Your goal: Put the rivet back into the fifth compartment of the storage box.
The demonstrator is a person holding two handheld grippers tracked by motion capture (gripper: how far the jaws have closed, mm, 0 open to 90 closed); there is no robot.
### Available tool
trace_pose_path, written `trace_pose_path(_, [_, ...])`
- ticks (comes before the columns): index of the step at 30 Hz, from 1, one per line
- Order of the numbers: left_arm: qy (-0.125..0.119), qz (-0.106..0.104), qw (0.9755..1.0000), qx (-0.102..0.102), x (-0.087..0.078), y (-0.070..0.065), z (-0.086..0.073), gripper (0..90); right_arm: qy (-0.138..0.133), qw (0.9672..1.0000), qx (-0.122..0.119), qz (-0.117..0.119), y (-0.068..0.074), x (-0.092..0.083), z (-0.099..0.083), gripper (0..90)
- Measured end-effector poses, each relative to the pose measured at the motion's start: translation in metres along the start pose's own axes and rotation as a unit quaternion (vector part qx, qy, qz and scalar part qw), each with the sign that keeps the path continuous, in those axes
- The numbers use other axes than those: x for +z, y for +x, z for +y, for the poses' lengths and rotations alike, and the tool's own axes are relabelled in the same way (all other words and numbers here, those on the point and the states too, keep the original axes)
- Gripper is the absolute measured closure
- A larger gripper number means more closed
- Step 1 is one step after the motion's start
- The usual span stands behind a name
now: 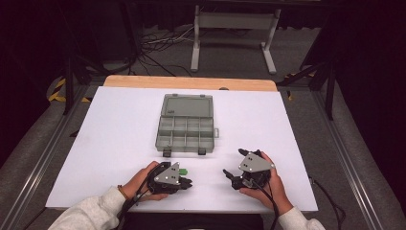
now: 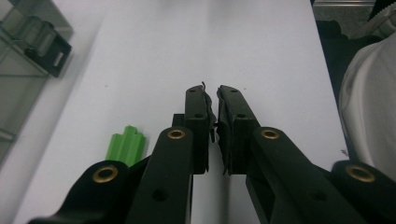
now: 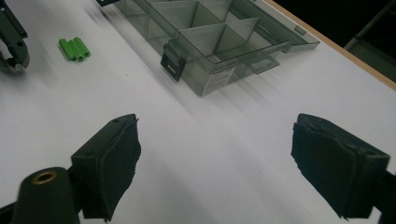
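Note:
A small green ribbed piece [image 1: 183, 171] lies on the white table sheet, just beside my left gripper [image 1: 188, 182]. In the left gripper view the two black jaws are shut [image 2: 211, 91] with nothing between them, and the green piece [image 2: 125, 144] rests to their left, outside the jaws. My right gripper [image 1: 233, 161] is held near the front edge with its jaws wide open [image 3: 215, 154] and empty. A grey see-through compartment box [image 1: 186, 123] lies with its lid open in the middle of the table. The right gripper view shows this box [image 3: 210, 37], the green piece [image 3: 74, 49] and the left gripper [image 3: 11, 42].
The white sheet [image 1: 119, 139] covers a wooden table whose far edge [image 1: 191, 82] shows. Beyond it stand a grey metal frame [image 1: 234, 33] and loose cables on the floor. Metal rails run along both sides of the table. The box's black latches [image 1: 167, 152] face the person.

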State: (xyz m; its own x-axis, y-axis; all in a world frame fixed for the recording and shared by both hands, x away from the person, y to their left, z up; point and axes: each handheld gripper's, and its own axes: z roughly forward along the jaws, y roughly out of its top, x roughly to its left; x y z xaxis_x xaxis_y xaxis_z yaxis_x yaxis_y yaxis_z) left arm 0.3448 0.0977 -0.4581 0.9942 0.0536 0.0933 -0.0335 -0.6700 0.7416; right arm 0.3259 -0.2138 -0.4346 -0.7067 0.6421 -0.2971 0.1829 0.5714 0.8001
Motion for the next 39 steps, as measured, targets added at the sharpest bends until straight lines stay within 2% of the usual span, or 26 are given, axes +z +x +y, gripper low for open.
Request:
trace_pose_path(6, [-0.009, 0.018, 0.9998, 0.0, -0.009, 0.004, 0.001, 83.2, 0.0, 1.0, 0.0, 0.001, 0.0, 0.0, 0.0, 15.8])
trace_pose_path(9, [-0.019, 0.025, 0.9995, -0.006, -0.014, 0.005, 0.002, 83.2, 0.0, 1.0, 0.0, 0.001, 0.0, 0.0, 0.0, 15.7])
trace_pose_path(14, [-0.027, 0.031, 0.9991, -0.006, -0.02, 0.007, 0.003, 83.2, 0.0, 1.0, 0.0, 0.001, 0.0, 0.0, 0.0, 15.8])
trace_pose_path(22, [-0.03, 0.048, 0.9984, -0.008, -0.026, 0.012, 0.001, 83.2, -0.002, 1.0, 0.0, 0.0, 0.0, 0.0, 0.0, 15.8])
trace_pose_path(26, [-0.036, 0.051, 0.998, -0.013, -0.029, 0.012, 0.002, 83.2, -0.003, 1.0, -0.001, 0.0, 0.0, -0.001, 0.0, 15.8])
trace_pose_path(30, [-0.036, 0.048, 0.9982, -0.008, -0.028, 0.011, 0.003, 83.2, -0.003, 1.0, -0.001, 0.0, 0.001, -0.001, 0.001, 15.7])
trace_pose_path(39, [-0.044, 0.055, 0.9975, -0.009, -0.032, 0.014, 0.004, 83.2, -0.003, 1.0, -0.002, 0.0, 0.001, -0.001, 0.001, 15.9])
